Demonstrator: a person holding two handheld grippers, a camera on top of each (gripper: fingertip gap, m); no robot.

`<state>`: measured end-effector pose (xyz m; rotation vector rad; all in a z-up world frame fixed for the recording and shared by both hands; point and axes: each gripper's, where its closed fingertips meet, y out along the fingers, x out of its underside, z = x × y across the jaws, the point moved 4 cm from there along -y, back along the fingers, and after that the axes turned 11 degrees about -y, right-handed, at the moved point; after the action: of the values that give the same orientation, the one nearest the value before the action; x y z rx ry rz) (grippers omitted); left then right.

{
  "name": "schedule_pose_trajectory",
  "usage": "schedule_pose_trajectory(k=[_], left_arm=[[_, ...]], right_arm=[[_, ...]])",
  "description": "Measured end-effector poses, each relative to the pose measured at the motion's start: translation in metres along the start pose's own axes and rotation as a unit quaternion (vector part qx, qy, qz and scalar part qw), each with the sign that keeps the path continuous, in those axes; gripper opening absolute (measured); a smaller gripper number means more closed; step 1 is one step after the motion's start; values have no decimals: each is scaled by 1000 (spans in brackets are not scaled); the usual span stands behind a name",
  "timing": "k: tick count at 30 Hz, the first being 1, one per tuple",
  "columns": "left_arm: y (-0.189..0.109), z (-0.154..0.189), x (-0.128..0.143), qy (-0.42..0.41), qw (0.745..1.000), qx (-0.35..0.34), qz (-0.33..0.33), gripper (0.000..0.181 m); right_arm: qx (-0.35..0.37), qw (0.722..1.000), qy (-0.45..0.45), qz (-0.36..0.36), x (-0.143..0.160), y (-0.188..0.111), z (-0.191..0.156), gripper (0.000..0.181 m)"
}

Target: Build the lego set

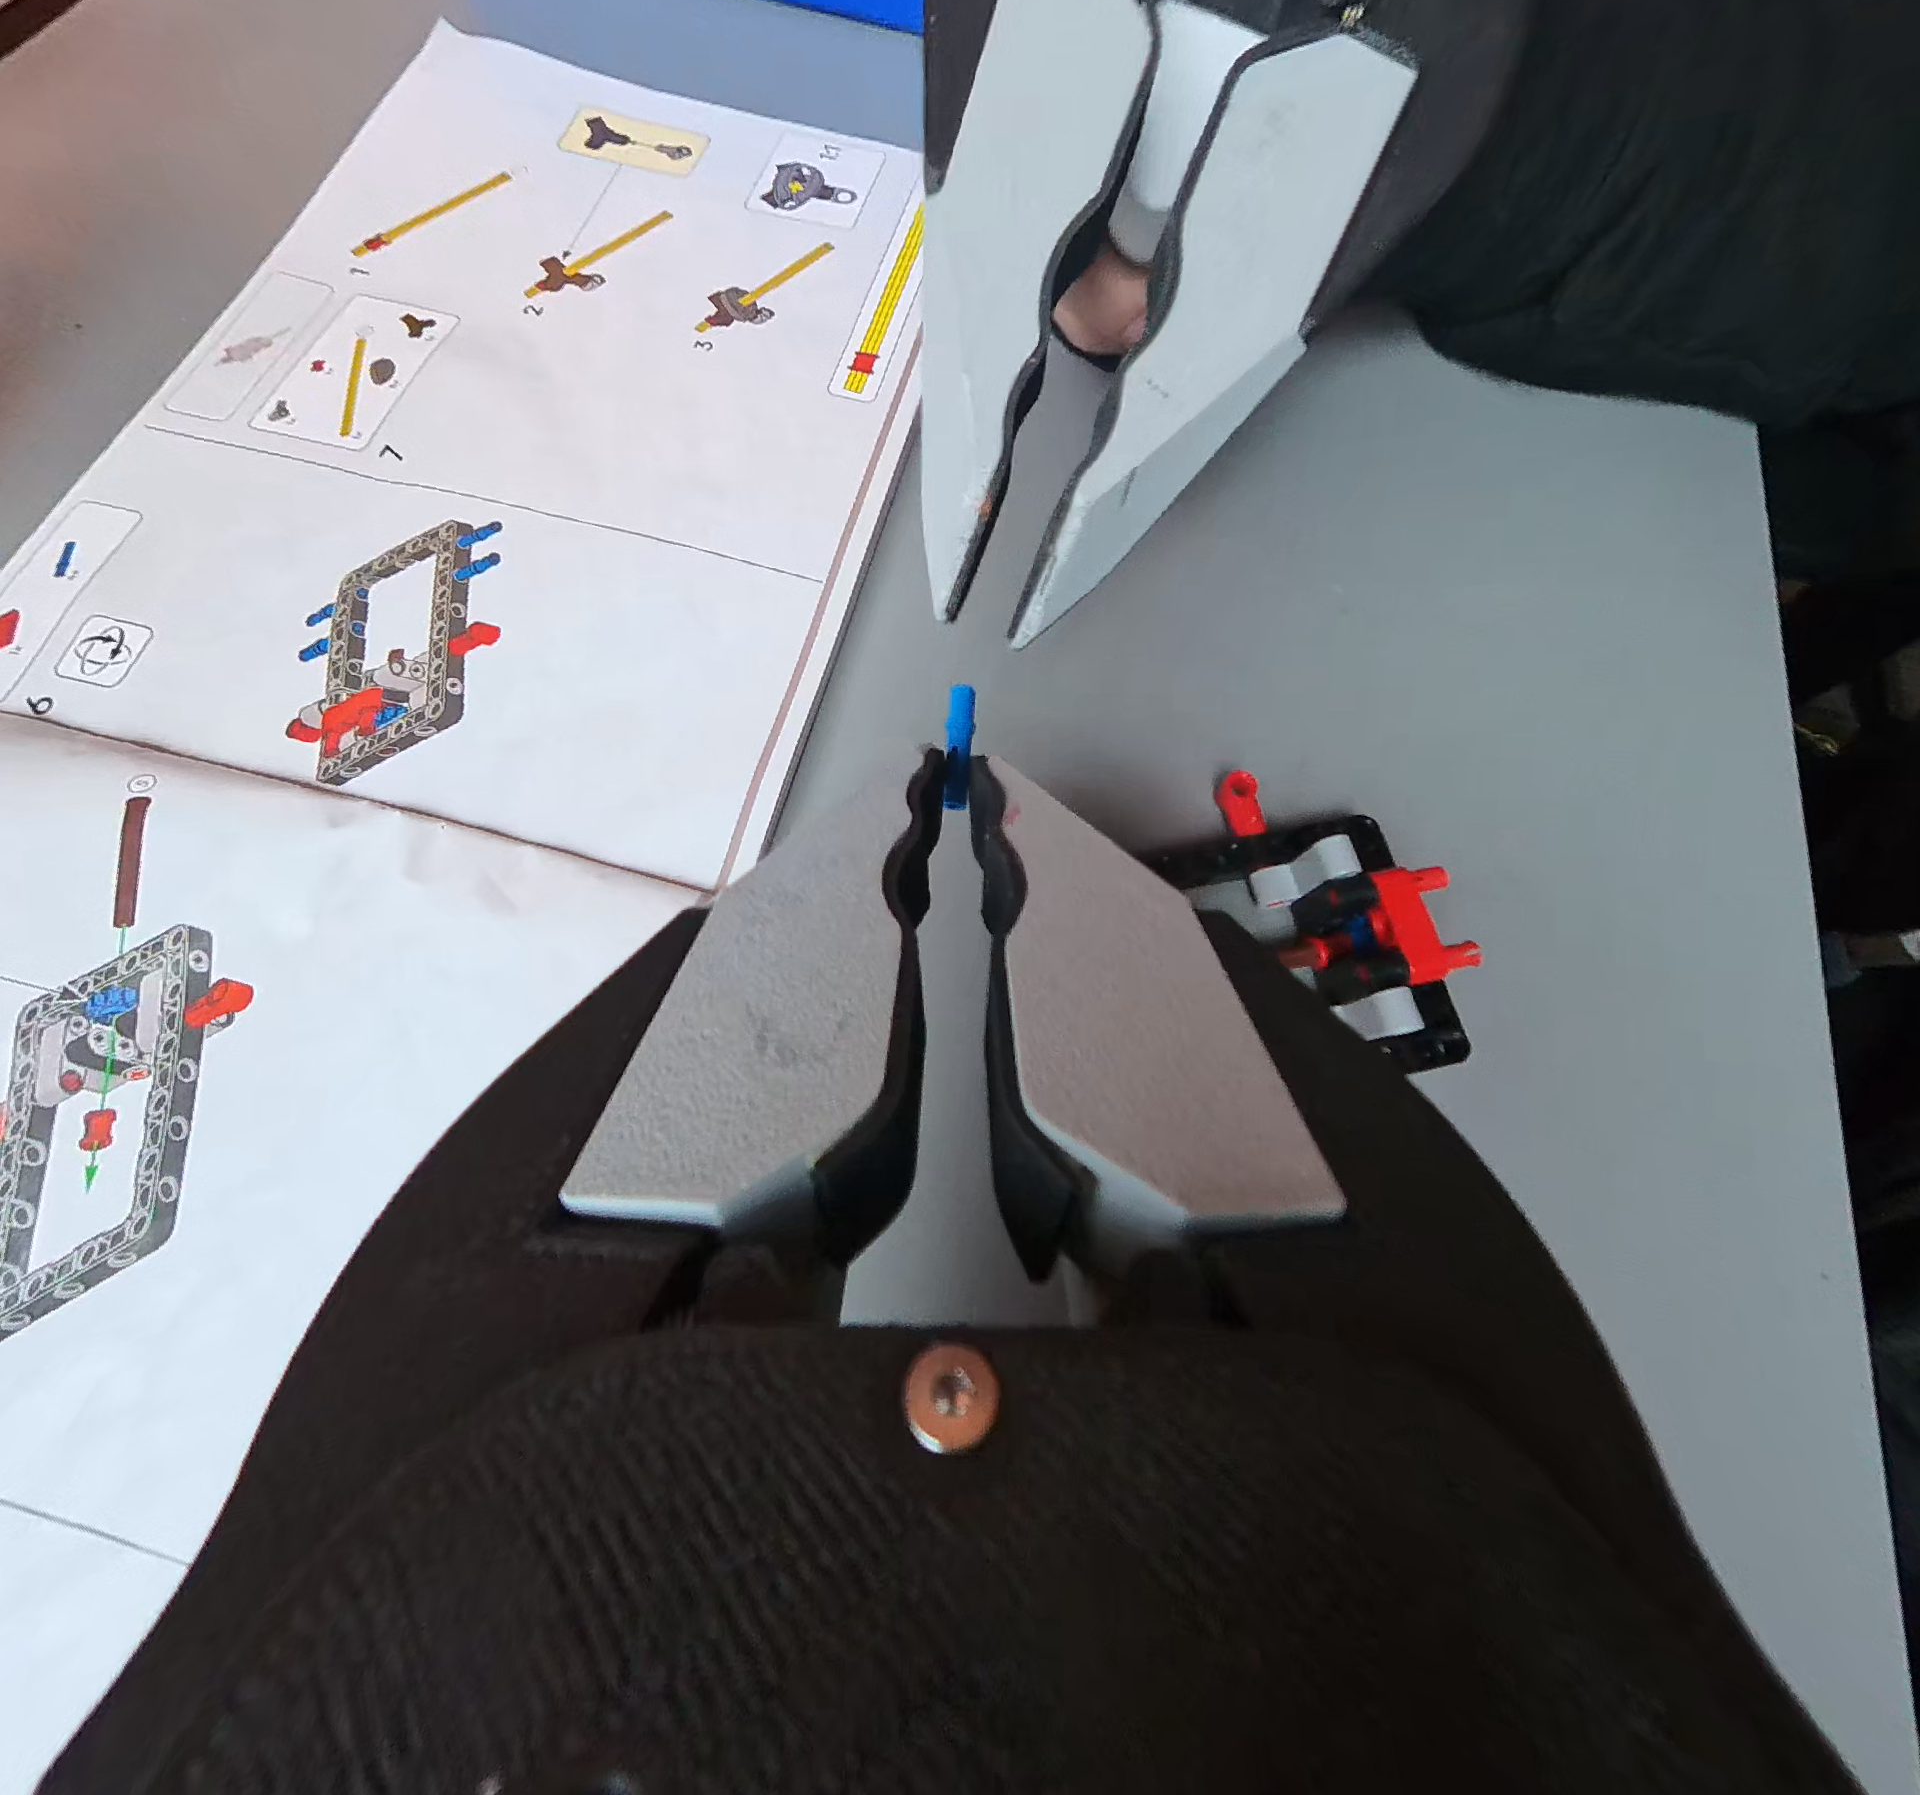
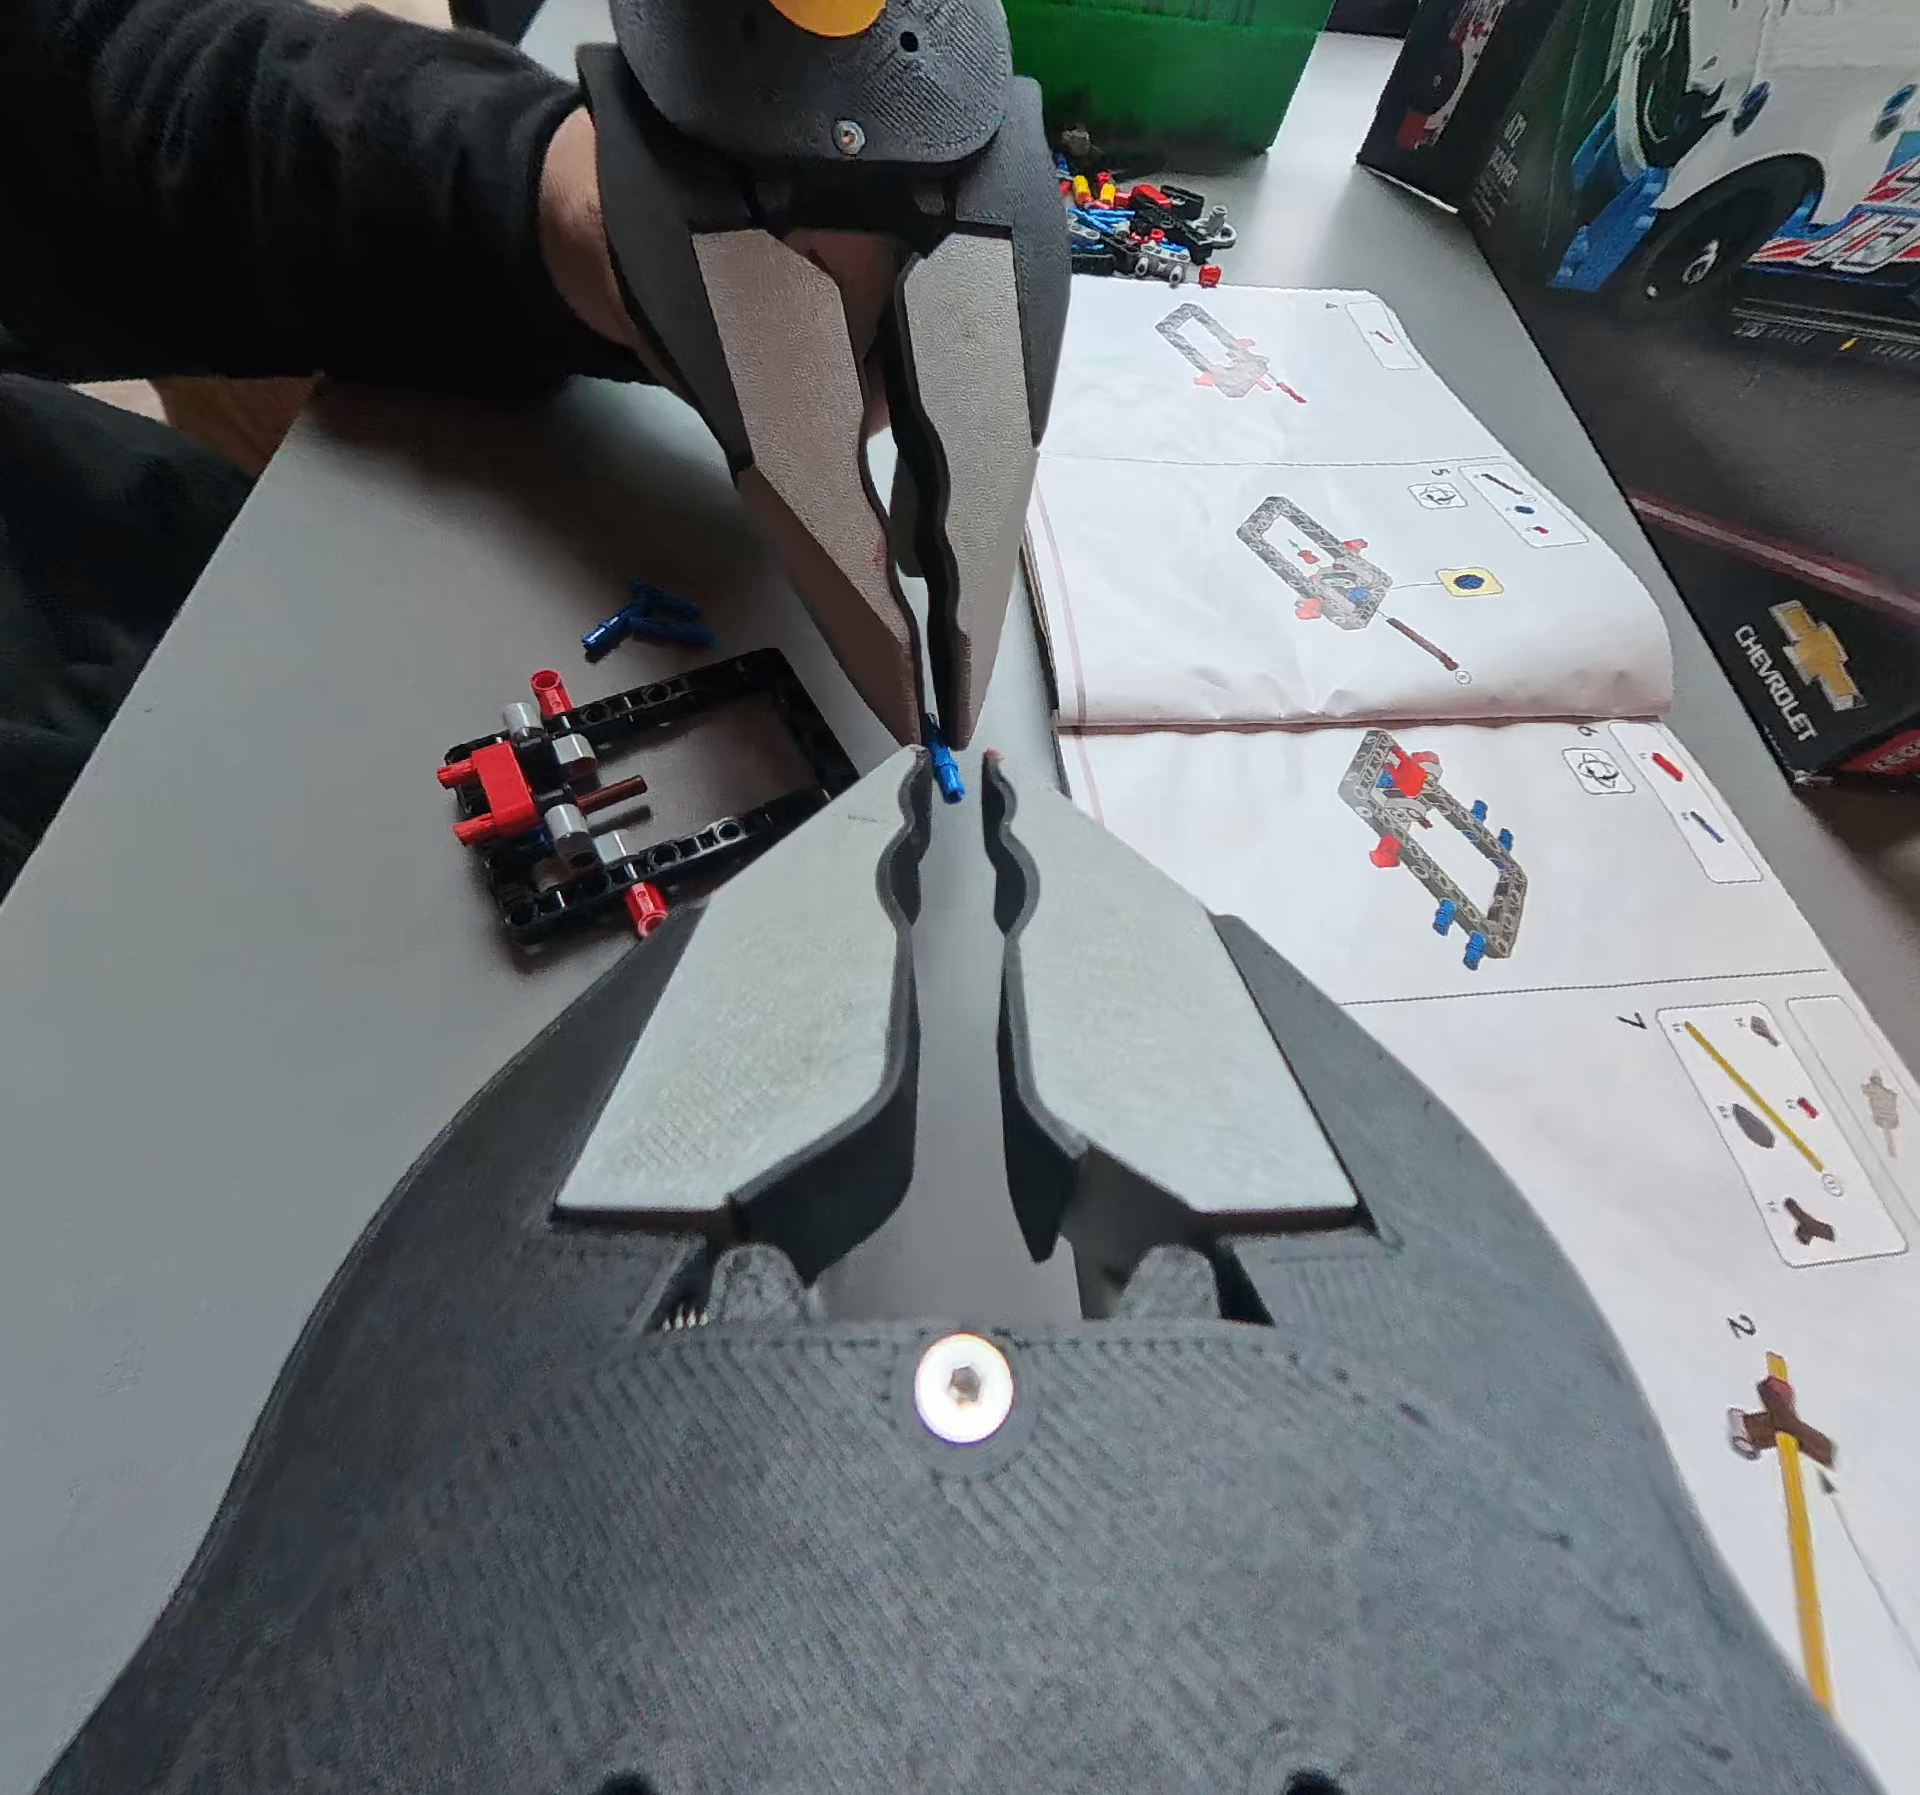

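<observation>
While the black frame assembly (image 2: 644, 789) lies flat on the grey table (image 1: 1455, 602) just beside the instruction booklet (image 1: 468, 498), stiff and light enough to be steadied by its long beams, the blue pin (image 1: 958, 746) is pinched at one end by the clenched left gripper (image 1: 956, 769). Being tiny, rigid and slippery, it is best taken at its exposed end, near which the right gripper (image 2: 954, 760) is held slightly parted, empty.

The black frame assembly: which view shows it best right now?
Right wrist view: the black frame assembly lies almost fully visible, red and grey parts at one end. The left wrist view shows only one end; the left gripper hides the rest.
</observation>
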<state>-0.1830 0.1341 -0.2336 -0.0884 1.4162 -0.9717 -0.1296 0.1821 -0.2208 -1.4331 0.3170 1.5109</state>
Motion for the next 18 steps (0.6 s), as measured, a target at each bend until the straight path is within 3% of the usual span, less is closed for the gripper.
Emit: schedule_pose_trajectory(k=[8, 12, 18], left_arm=[[4, 9, 5, 1, 999, 30, -20, 2], [4, 10, 5, -10, 999, 44, -21, 2], [6, 12, 8, 8, 999, 32, -33, 2]], right_arm=[[5, 992, -106, -64, 8, 10, -16, 10], [9, 985, -148, -92, 12, 14, -21, 2], [0, 986, -141, -90, 12, 14, -22, 2]])
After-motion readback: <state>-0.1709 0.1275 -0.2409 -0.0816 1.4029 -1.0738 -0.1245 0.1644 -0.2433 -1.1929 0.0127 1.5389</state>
